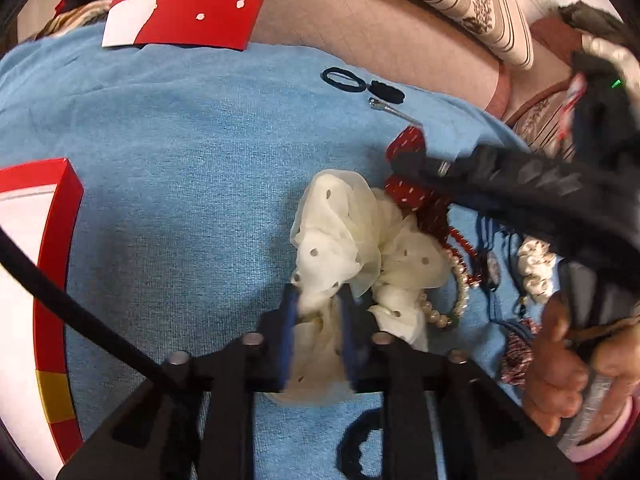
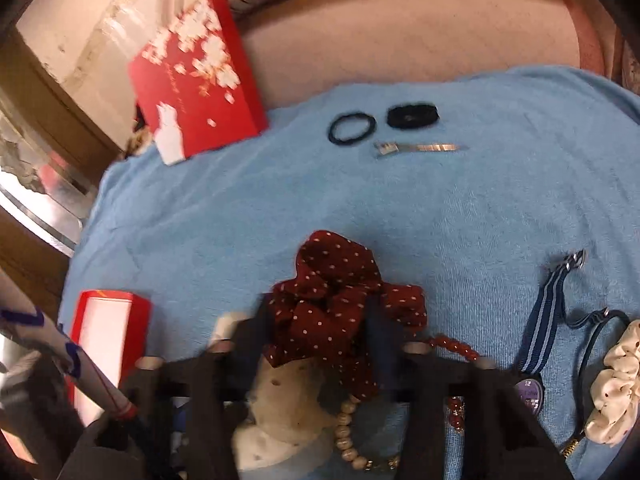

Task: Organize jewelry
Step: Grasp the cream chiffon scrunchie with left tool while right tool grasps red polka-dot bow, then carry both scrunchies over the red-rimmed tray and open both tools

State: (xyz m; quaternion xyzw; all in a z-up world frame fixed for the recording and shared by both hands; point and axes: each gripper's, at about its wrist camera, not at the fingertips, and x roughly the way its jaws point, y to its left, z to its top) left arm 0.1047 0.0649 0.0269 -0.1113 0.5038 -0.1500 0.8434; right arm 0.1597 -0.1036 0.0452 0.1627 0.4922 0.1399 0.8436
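Closest in, the left claw (image 1: 318,320) is clamped on a fold of the cream dotted scrunchie (image 1: 352,248), its blue pads pinching the sheer fabric so the piece can be lifted out of the tangle. Likewise the right claw (image 2: 320,332) straddles the dark red dotted scrunchie (image 2: 340,288); the fabric bunches between the pads and looks gripped, though blur keeps me from being sure the pads press fully. Both sit on a blue towel (image 2: 440,208) spread over what seems to be a bed, probably to keep small pieces visible and stop them rolling.

Just beside the two scrunchies lies the clutter that could snag: a pearl bracelet (image 1: 460,292) touching the cream scrunchie, a red bead strand (image 2: 452,346) running under the red one, a striped blue watch strap (image 2: 544,320) and a second, smaller cream scrunchie (image 2: 616,392) at the right. Pulling either scrunchie up may drag the beads along.

To the left stands an open red box (image 2: 106,328), likely the place for sorted items. Farther off, already set apart in a row, are a thin black hair tie (image 2: 352,128), a thicker black hair band (image 2: 412,116) and a metal hair clip (image 2: 420,148). Beyond them the red box lid (image 2: 192,80) with white blossoms leans at the towel's edge.
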